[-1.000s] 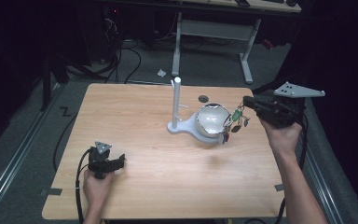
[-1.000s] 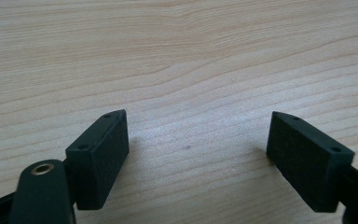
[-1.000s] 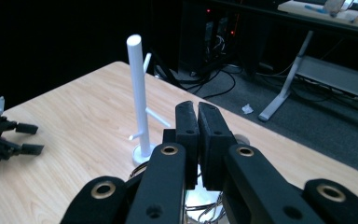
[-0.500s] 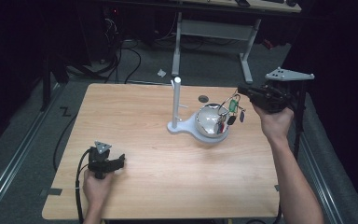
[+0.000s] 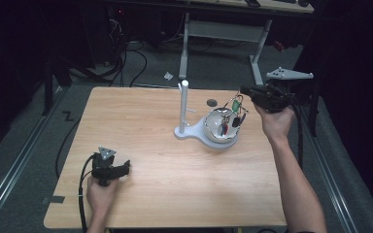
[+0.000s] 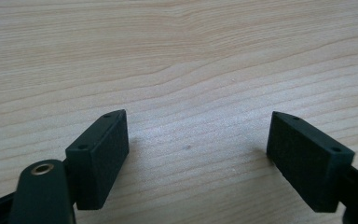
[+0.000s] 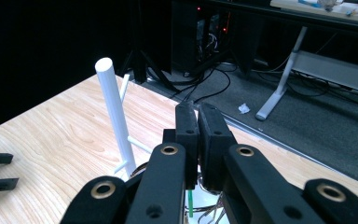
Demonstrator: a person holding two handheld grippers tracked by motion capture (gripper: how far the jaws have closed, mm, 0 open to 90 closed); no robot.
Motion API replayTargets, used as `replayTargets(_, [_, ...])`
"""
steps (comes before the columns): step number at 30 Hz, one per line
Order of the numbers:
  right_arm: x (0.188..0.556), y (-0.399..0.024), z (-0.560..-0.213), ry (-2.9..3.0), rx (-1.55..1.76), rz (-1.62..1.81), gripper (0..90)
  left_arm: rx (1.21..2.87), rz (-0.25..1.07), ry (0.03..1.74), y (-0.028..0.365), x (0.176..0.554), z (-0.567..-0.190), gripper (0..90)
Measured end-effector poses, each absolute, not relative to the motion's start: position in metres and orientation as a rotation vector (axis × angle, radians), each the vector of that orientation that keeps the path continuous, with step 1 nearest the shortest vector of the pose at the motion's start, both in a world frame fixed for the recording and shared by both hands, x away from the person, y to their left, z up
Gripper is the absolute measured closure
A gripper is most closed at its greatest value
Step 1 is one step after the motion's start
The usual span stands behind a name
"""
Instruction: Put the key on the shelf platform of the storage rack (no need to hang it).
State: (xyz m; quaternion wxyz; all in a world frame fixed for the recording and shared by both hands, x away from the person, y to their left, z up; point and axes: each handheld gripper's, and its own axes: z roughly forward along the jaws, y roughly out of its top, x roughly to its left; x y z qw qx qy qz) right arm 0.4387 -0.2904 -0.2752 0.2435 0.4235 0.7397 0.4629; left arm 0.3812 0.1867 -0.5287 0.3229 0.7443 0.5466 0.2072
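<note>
Dark floor with trailing cables and the legs of a second desk is surrounding the pale wooden table (image 5: 141, 126), which is carrying very little. At its near left corner the person's left hand (image 5: 99, 194) is resting the black left gripper (image 6: 196, 149) on the wood, its jaws standing wide apart with only bare grain between them. Judging by this, that hand is simply parked out of the way while the other one works.

Toward the middle the white plastic stand with a tall upright post and short side pegs (image 5: 183, 109) is standing on its flat base, and just right of the post the shiny round metal bowl (image 5: 212, 127) is sitting on that base. The pegs look meant for hanging things, which would explain why the bowl's contents are being lifted.

Further right, the bunch of keys on a wire ring with green and red tags (image 5: 234, 114) is dangling above the bowl's right rim, clear of the table. It is hanging directly under the tips of the black right gripper (image 5: 246, 91), whose jaws are pressed together on the ring. In the right gripper view the closed jaws are pointing past the post (image 7: 116, 116), so the keys are sitting near it but still to its right, not yet on any peg.
</note>
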Motion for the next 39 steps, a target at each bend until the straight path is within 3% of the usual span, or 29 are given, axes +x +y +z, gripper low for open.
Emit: replayTargets(39, [0.458, -0.262, -0.334, 2.127, 1.194, 1.137, 88.2, 1.954, 0.547, 1.433, 0.186, 0.381, -0.529, 21.2])
